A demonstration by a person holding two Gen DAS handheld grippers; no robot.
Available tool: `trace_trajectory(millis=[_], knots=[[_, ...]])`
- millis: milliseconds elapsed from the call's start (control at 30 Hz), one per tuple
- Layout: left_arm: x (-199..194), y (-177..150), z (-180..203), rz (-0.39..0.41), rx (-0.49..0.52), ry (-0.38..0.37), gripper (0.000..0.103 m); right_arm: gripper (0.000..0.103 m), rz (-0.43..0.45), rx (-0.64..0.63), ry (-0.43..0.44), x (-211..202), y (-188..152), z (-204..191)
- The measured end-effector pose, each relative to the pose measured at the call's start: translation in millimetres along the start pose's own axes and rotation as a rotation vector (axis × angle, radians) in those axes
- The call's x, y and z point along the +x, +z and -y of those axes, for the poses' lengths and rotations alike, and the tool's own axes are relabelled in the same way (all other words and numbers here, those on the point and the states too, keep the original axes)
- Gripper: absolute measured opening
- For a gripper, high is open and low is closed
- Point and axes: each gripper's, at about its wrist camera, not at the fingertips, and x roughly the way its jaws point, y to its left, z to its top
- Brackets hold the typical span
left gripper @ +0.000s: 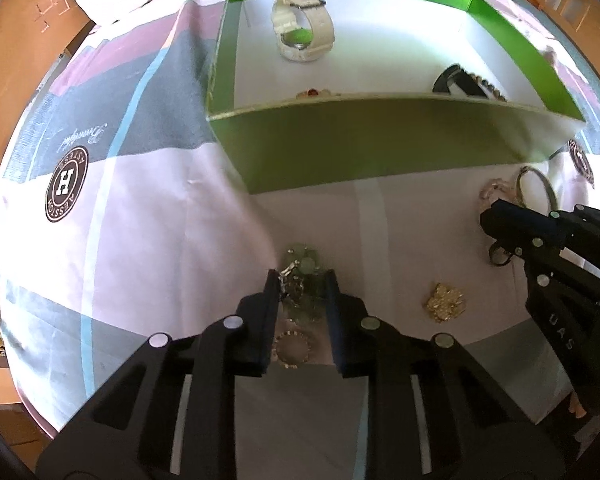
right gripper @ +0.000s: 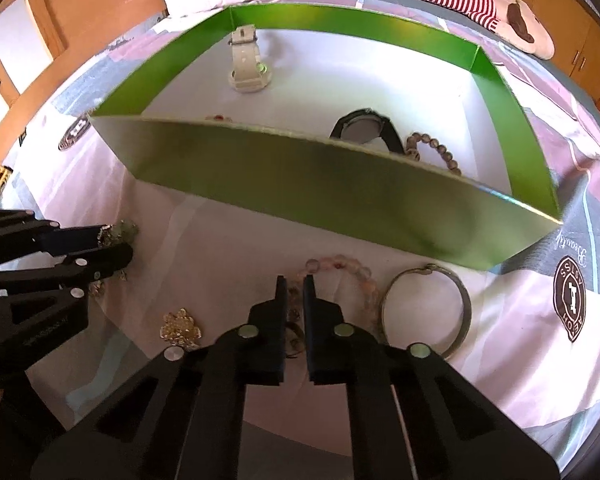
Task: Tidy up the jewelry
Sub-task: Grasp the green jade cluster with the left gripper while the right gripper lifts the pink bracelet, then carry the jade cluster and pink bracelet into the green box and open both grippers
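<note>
Left claw (left gripper: 303, 280), pointing steeply down at the bed, is clamped on a green bead bracelet (left gripper: 305, 264) with a small metal charm, which lies bunched on the sheet (left gripper: 160, 240) between its tips. Just behind the tips, nearer the camera, lies a toothed gold ring (left gripper: 291, 347). The beads look glassy and slippery on a limp strand, so it probably handles light and floppy; a pinch across the bunched strand seems safest.

Right claw (right gripper: 295, 286) is closed, or very nearly so, on the near arc of a pale pink bead bracelet (right gripper: 340, 264). To its right lies a stiff metal bangle (right gripper: 466, 300); to its left, a knobbly gold brooch (right gripper: 180, 326).

Beyond both claws stands a green cardboard box (right gripper: 300, 184) holding a white watch (right gripper: 246, 68), a black watch (right gripper: 364, 126) and a brown bead string (right gripper: 440, 152).
</note>
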Motion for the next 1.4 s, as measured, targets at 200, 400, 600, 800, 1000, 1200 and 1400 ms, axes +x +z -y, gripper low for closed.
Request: trace_trajectory(millis=[200, 400, 600, 800, 1000, 1200, 1400], knots=[[-35.7, 1.8, -9.2, 0.109, -0.036, -0.068, 0.019, 0.007, 0.112, 0.054, 0.045, -37.9, 10.0, 10.4], [-64.0, 3.1, -19.5, 0.186, -0.07, -0.126, 0.019, 0.008, 0.212, 0.121, 0.093, -71.8, 14.3, 25.4], [-63.9, 6.2, -26.7, 0.18, -0.099, -0.122, 0.019, 0.008, 0.21, 0.148, 0.082, -73.8, 11.5, 35.0], [-65.1, 3.3, -22.0, 0.184, -0.09, -0.115, 0.019, 0.007, 0.199, 0.139, 0.079, -72.2, 8.2, 31.1], [-62.4, 3.8, -14.1, 0.19, -0.065, -0.069, 0.02, 0.007, 0.195, 0.118, 0.074, -69.2, 6.5, 26.9], [-59.4, 5.9, -11.8, 0.189, -0.06, -0.039, 0.02, 0.007, 0.195, 0.113, 0.074, -67.1, 5.3, 26.2], [-67.0, 10.3, -18.9, 0.215, -0.096, -0.042, 0.02, 0.007, 0.218, 0.111, 0.085, -66.4, 5.7, 24.3]])
